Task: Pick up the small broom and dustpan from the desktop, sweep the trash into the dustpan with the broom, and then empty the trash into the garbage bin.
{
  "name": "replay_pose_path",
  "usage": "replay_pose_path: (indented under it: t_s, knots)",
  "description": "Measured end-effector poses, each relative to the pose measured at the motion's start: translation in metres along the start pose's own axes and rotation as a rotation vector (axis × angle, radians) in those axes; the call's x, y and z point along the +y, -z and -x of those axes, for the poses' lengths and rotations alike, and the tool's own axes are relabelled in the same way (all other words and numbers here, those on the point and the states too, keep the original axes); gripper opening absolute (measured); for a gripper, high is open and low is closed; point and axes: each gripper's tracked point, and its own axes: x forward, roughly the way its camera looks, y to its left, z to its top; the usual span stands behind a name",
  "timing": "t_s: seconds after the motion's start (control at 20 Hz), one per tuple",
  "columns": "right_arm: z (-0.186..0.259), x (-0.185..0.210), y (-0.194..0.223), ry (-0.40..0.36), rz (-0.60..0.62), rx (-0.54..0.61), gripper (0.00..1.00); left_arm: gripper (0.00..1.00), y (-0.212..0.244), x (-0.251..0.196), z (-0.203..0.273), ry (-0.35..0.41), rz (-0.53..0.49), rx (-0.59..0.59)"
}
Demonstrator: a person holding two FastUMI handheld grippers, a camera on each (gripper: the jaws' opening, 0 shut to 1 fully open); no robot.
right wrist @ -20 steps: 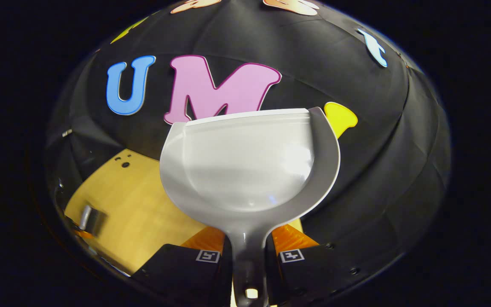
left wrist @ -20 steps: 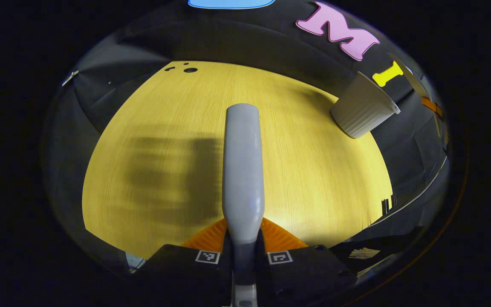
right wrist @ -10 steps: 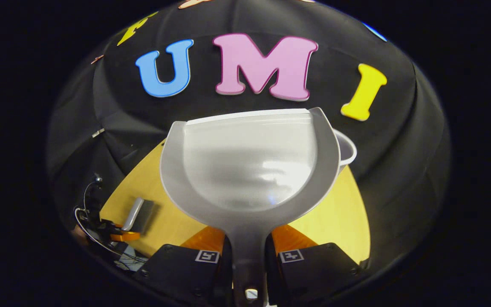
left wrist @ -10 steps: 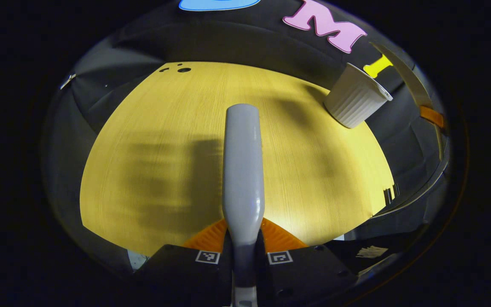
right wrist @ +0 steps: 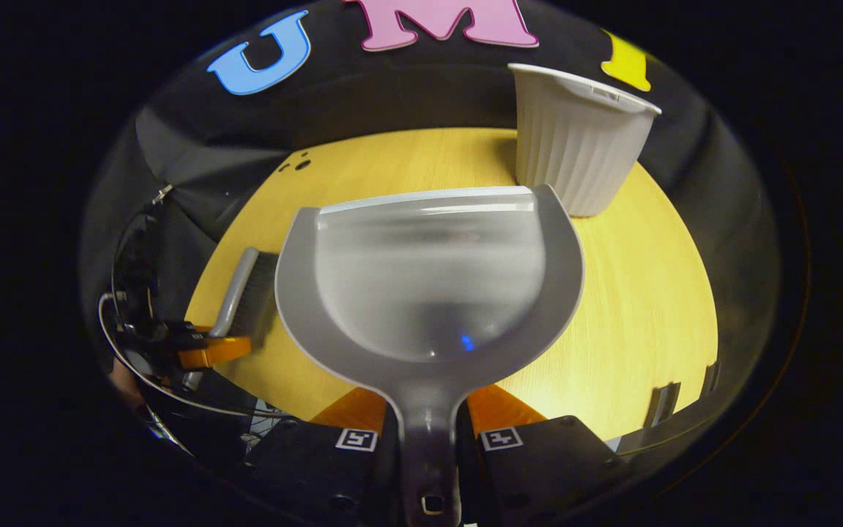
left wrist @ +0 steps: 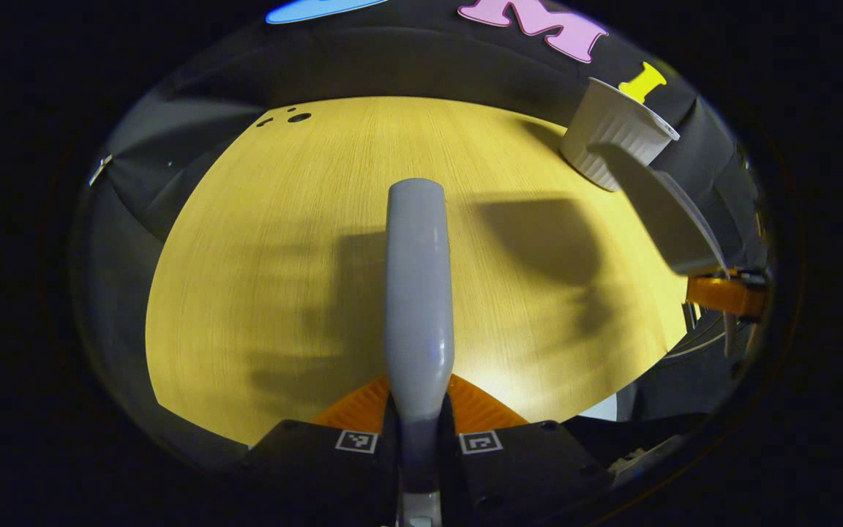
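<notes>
Right gripper view: the right gripper (right wrist: 429, 432) clamps the dustpan (right wrist: 429, 285) handle at bottom centre, pan raised over the wooden desktop (right wrist: 634, 307). At left, the left gripper (right wrist: 205, 350) grips the broom (right wrist: 235, 293). The garbage bin (right wrist: 579, 146) stands upper right.

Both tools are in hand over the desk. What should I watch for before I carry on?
1. The dustpan hangs close in front of the garbage bin; pushing forward may tip the bin.
2. In the left gripper view the dustpan's edge is near the broom; the tools might collide.
3. The right gripper holds only the dustpan's narrow handle, so it may twist.
</notes>
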Motion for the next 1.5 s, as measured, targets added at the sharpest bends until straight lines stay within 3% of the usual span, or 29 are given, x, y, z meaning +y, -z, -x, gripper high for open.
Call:
replay_pose_path:
  t_s: [0.1, 0.15, 0.2, 0.3, 0.35, 0.4, 0.45, 0.5, 0.55, 0.6, 0.65, 0.85, 0.9, 0.95, 1.0, 1.1, 1.2, 1.25, 1.35, 1.5]
  knots:
    - [0.002, 0.002, -0.004, 0.010, -0.023, 0.035, 0.36, 0.27, -0.003, -0.002, -0.007, -0.013, -0.004, 0.024]
    - [0.004, 0.003, -0.007, 0.012, -0.034, 0.050, 0.29, 0.27, -0.005, -0.004, -0.009, -0.021, -0.008, 0.033]
    - [0.004, 0.003, -0.008, 0.013, -0.041, 0.063, 0.36, 0.27, -0.005, -0.006, -0.012, -0.030, -0.009, 0.044]
    - [0.005, 0.004, -0.010, 0.020, -0.053, 0.083, 0.36, 0.27, -0.006, -0.007, -0.019, -0.046, -0.013, 0.070]
    - [0.006, 0.005, -0.010, 0.027, -0.053, 0.095, 0.29, 0.27, -0.006, -0.007, -0.022, -0.055, -0.017, 0.085]
    - [0.007, 0.006, -0.012, 0.034, -0.055, 0.104, 0.36, 0.27, -0.008, -0.006, -0.025, -0.062, -0.024, 0.099]
    - [0.007, 0.007, -0.012, 0.036, -0.058, 0.113, 0.29, 0.27, -0.009, -0.004, -0.028, -0.074, -0.033, 0.110]
    - [0.007, 0.007, -0.013, 0.035, -0.062, 0.124, 0.36, 0.30, -0.009, 0.000, -0.029, -0.090, -0.046, 0.122]
    - [0.007, 0.006, -0.013, 0.034, -0.067, 0.135, 0.29, 0.27, -0.010, 0.003, -0.031, -0.102, -0.055, 0.132]
    - [0.007, 0.006, -0.014, 0.033, -0.068, 0.145, 0.36, 0.27, -0.009, 0.001, -0.028, -0.113, -0.063, 0.143]
    - [0.007, 0.004, -0.013, 0.035, -0.061, 0.156, 0.36, 0.30, -0.010, 0.001, -0.027, -0.118, -0.069, 0.150]
    - [0.011, 0.011, -0.011, 0.028, -0.025, 0.165, 0.37, 0.28, -0.009, 0.003, -0.025, -0.145, -0.086, 0.154]
    - [0.011, 0.013, -0.013, 0.020, -0.039, 0.164, 0.30, 0.28, -0.007, 0.005, -0.024, -0.148, -0.085, 0.155]
    - [0.011, 0.014, -0.016, 0.017, -0.049, 0.163, 0.40, 0.30, -0.007, 0.005, -0.024, -0.149, -0.081, 0.154]
    - [0.012, 0.016, -0.017, 0.010, -0.052, 0.160, 0.42, 0.31, -0.006, 0.005, -0.025, -0.149, -0.077, 0.149]
    - [0.016, 0.021, -0.018, -0.005, -0.043, 0.146, 0.66, 0.31, -0.005, 0.001, -0.019, -0.138, -0.076, 0.125]
    - [0.025, 0.022, -0.027, -0.003, -0.030, 0.122, 0.83, 0.48, -0.012, -0.008, -0.009, -0.098, -0.076, 0.076]
    - [0.033, 0.021, -0.030, 0.001, -0.028, 0.109, 0.99, 0.62, -0.017, -0.011, -0.003, -0.087, -0.083, 0.042]
    - [0.050, 0.023, -0.038, 0.004, -0.039, 0.066, 0.99, 0.89, -0.023, -0.016, 0.013, -0.078, -0.108, -0.030]
    - [0.079, 0.025, -0.059, 0.012, -0.068, -0.029, 0.99, 0.97, -0.032, -0.032, 0.045, -0.044, -0.120, -0.145]
